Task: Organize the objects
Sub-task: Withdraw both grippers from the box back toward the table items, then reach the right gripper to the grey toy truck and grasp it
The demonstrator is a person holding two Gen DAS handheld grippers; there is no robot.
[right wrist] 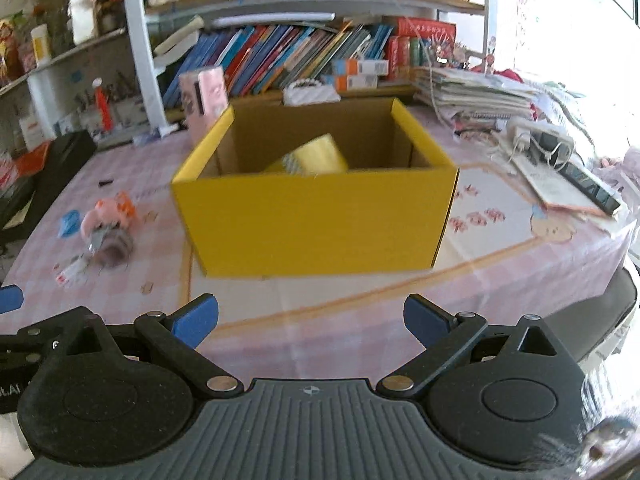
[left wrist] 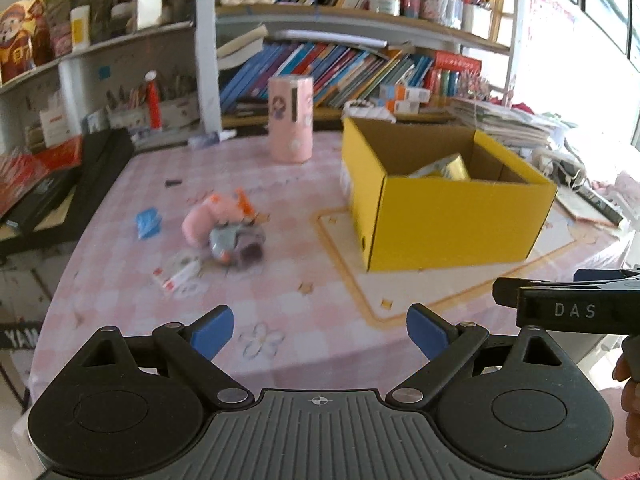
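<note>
Box: Yellow cardboard box [right wrist: 316, 220], open-topped, stood right of centre on the pink checked desk [left wrist: 320, 320], a yellow roll-like item [right wrist: 318, 156] already lying tilted inside it.
Loose items: Pink plush toy [left wrist: 204, 216] lay left of the box and well apart from it, touching a grey-and-purple bundle [left wrist: 238, 242]; a small blue packet [left wrist: 147, 222] and a white-and-red card [left wrist: 178, 276] lay just beside the pile.
Left tool: Left hand-held gripper [left wrist: 320, 330] hovered over the near edge of the desk, blue pads spread wide, nothing between them.
Right tool: Right hand-held gripper [right wrist: 311, 322] faced the box front, its pads likewise spread and empty.
Step in hand: Judged to be the reach for the next loose item, most likely the toy pile, which sat nearest the left tool's line.
Doing it well: Left tool would do best to come in low over the plush toy, close on its soft body alone so the bundle is not dragged along, then lift clear of the box wall before letting go inside.
Hard to make out: Both views were blurred; the bundle's make-up could not be told, nor whether it was one thing or several.
Hidden: Box floor was mostly screened by its front wall, so any other contents went unseen.
Cut off: Only fingertips of the person's hand [left wrist: 630, 400] showed at the right edge of the left view.
</note>
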